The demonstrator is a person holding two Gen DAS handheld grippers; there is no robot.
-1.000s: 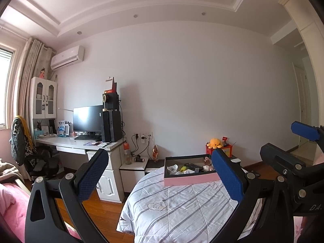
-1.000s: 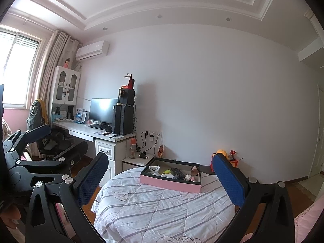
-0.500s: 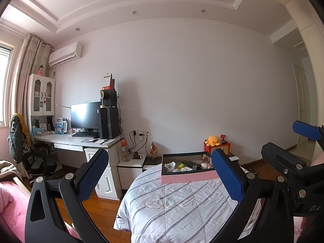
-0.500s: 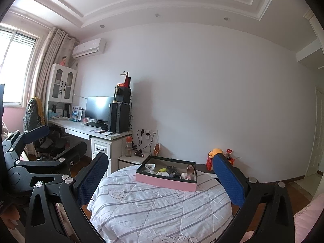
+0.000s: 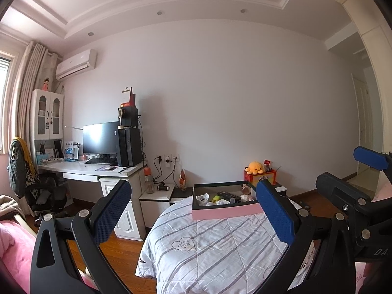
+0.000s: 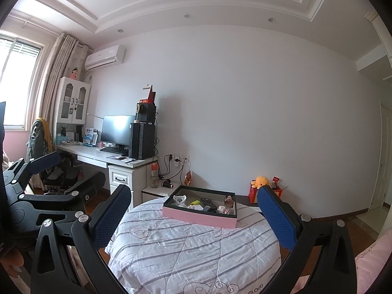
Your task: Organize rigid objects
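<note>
A pink tray (image 6: pixel 199 216) of small items, a black remote (image 6: pixel 208 202) among them, sits at the bed's (image 6: pixel 191 250) far end. Left gripper (image 5: pixel 193 210) and right gripper (image 6: pixel 193 213) hover well short, fingers spread, empty.

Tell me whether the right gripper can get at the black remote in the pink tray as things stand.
Probably yes. The right gripper is open and empty, and the black remote lies uncovered in the open-topped pink tray, nothing between. It is still well short over the quilt.
</note>
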